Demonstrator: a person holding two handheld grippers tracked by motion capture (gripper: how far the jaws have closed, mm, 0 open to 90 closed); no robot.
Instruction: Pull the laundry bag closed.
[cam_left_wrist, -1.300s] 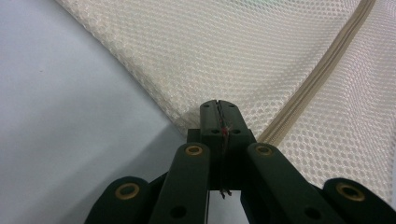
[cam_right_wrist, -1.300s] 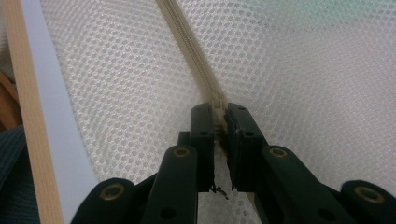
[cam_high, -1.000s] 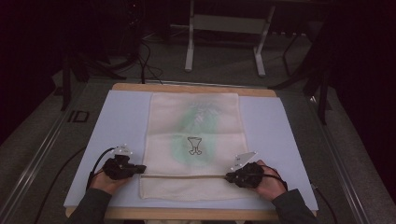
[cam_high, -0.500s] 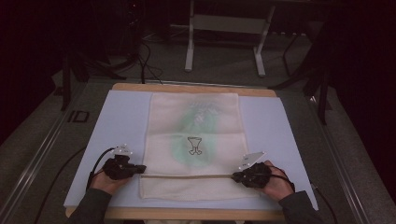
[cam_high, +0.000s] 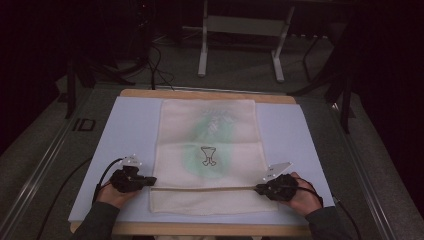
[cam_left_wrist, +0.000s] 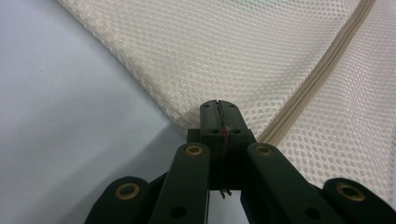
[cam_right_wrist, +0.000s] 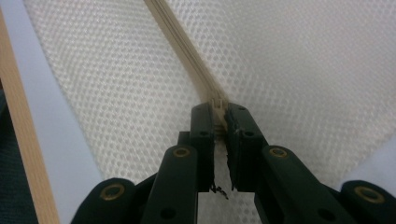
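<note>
Lab or studio: dark room, padded worktable (cam_high: 135, 120), metal stand legs (cam_high: 202, 55), floor cables (cam_high: 155, 65).

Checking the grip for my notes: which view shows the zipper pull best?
The right gripper view: the zipper pull sits close up, pinched between the right gripper jaws on the mesh bag. The high view gives just the zipper as a thin line; the left gripper view shows its track alone.

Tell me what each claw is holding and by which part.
Left claw pinches the mesh bag at its left edge, by the zipper end. Right claw grips the zipper's slider.
</note>
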